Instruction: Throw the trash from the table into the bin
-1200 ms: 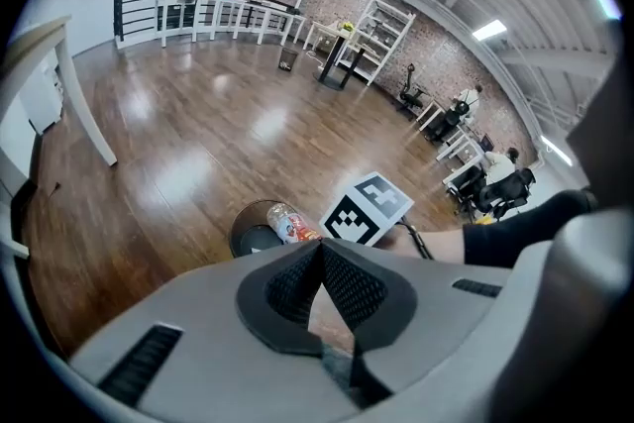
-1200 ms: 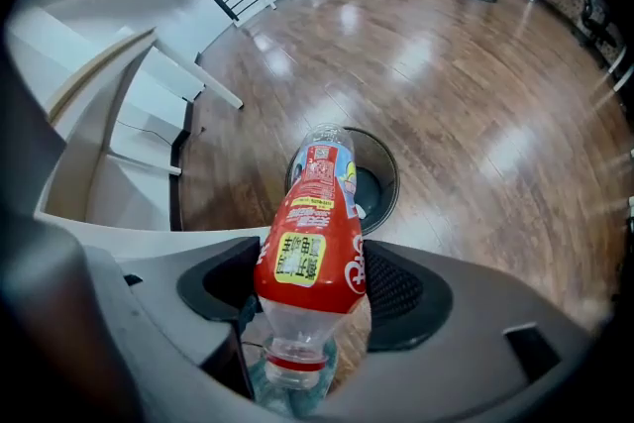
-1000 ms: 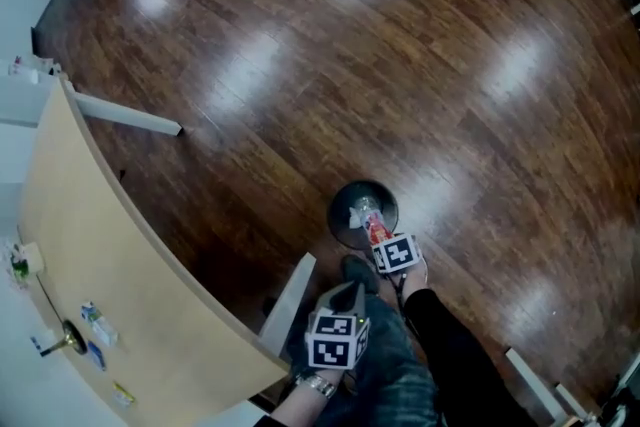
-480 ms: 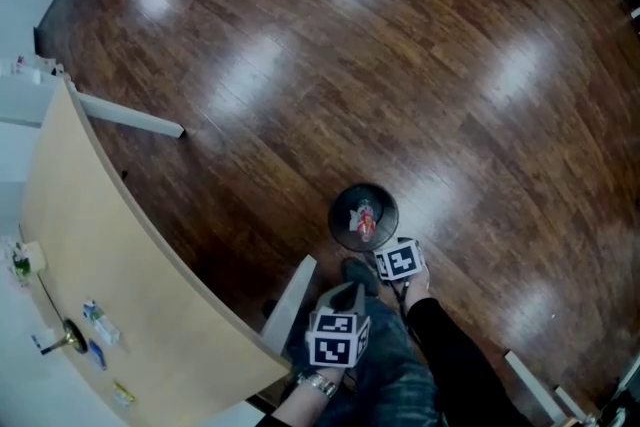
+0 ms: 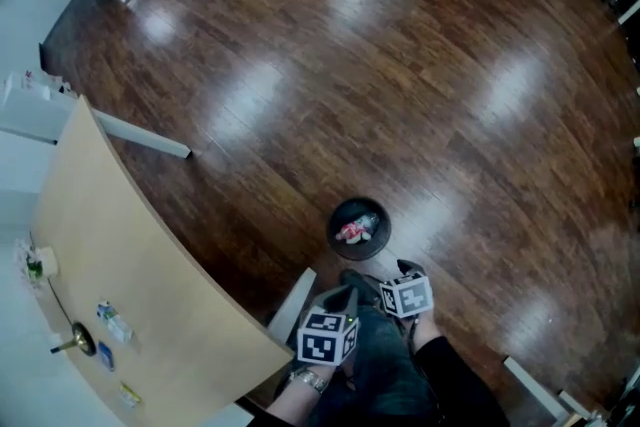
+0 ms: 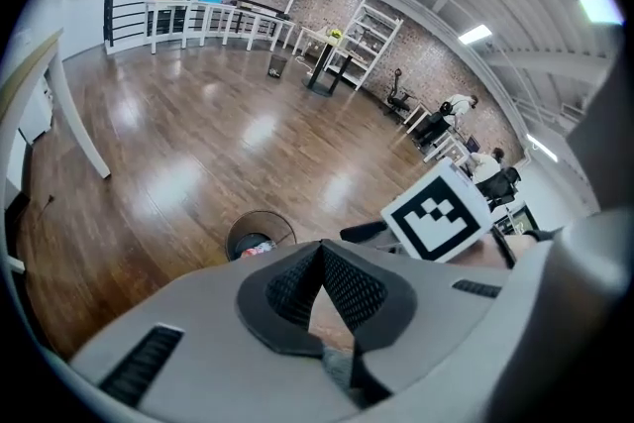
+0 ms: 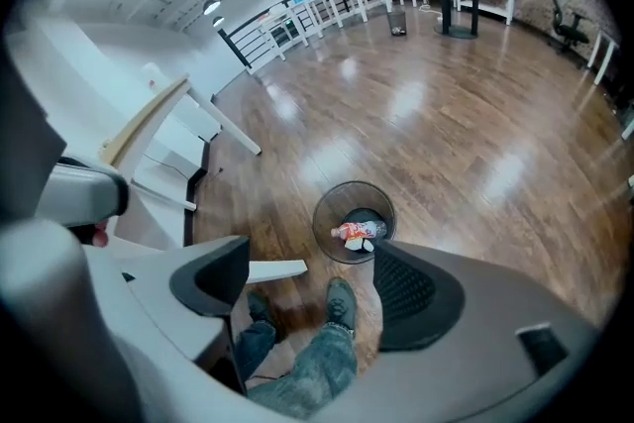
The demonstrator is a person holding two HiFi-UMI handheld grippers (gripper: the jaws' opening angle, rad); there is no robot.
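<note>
Trash point(image 5: 352, 232): red-and-white, lying in round black bin point(image 5: 332, 227)
Room: bare floor point(image 5: 400, 65) around bin
Left gripper point(image 6: 320, 248): jaws together, empty
Right gripper point(image 7: 309, 259): jaws just opened wide, empty

Readable text: none in any view.
Bottle point(image 7: 359, 231) label: red and white, print too small to read.
Left marker cube point(image 5: 324, 339), right marker cube point(image 5: 408, 296): black-and-white square patterns, no letters or digits.
</note>
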